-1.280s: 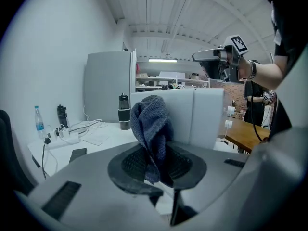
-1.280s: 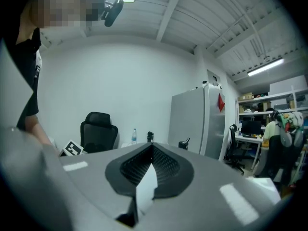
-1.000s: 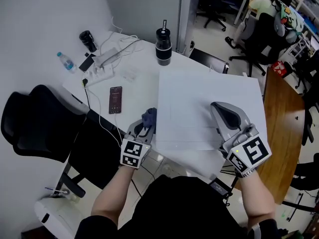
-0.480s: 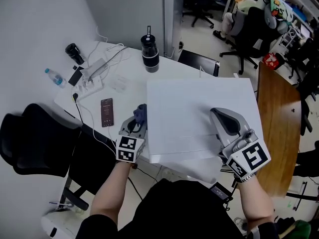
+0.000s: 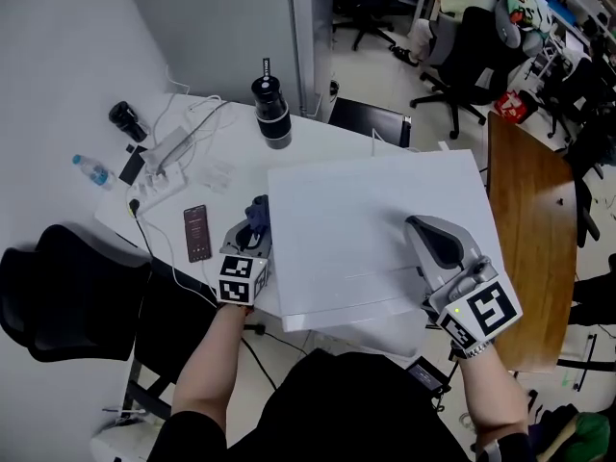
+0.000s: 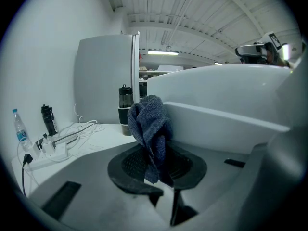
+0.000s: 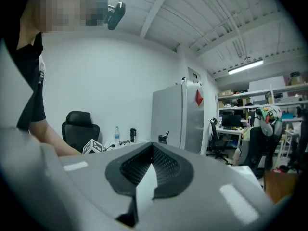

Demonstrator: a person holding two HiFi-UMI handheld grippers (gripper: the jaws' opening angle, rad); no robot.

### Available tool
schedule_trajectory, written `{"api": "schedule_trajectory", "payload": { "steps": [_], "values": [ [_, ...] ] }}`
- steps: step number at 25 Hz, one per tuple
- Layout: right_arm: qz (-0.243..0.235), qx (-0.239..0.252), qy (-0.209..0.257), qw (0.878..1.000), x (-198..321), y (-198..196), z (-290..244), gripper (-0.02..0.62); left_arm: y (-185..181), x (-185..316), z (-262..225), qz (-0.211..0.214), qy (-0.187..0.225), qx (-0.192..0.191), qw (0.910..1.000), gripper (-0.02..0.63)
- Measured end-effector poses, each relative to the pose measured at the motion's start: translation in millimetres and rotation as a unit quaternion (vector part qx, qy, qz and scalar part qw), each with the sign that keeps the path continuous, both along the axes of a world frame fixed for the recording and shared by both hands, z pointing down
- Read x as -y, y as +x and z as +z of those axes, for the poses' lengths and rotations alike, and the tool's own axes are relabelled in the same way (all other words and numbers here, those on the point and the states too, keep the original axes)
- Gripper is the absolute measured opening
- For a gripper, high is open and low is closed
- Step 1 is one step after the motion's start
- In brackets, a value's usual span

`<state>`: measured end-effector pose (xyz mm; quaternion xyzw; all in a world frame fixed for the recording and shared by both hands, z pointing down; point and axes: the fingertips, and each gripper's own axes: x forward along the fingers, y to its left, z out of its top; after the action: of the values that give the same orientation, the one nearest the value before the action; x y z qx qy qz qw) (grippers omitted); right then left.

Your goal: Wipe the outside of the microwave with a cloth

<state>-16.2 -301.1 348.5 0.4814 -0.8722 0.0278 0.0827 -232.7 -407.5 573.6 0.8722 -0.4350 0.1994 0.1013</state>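
Since a second ago, the left gripper has travelled along the microwave's left side, away from the person, taking the cloth with it. It started near the front left corner and is now further back along that wall. The right gripper has stayed in much the same spot on top.

Left gripper: jaws pinch a bunched dark blue cloth, and the upper end of the wad stands above the pads. The cloth sits right at the left wall of the white microwave, just below its top edge. Contact looks likely, but the views do not settle it.

Right gripper: it lies on the microwave's top, toward the front right. The jaw tips are pressed together with nothing between them.

The microwave stands on a white table, its front edge toward the person.

To the left of the microwave on the same table:
- a dark phone, lying flat near the left gripper
- a black tumbler at the back
- a white power strip with cables
- a small water bottle

A black office chair stands left of the table, and a wooden tabletop lies to the right.
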Motion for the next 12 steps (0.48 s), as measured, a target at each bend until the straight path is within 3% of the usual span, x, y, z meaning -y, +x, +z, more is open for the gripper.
{"api": "schedule_trajectory", "payload": {
  "steps": [12],
  "values": [
    [0.03,0.0,-0.002,1.0,-4,13,3,0.001,2,33,7,-0.002,-0.01,-0.003,0.9999,0.078]
  ]
}}
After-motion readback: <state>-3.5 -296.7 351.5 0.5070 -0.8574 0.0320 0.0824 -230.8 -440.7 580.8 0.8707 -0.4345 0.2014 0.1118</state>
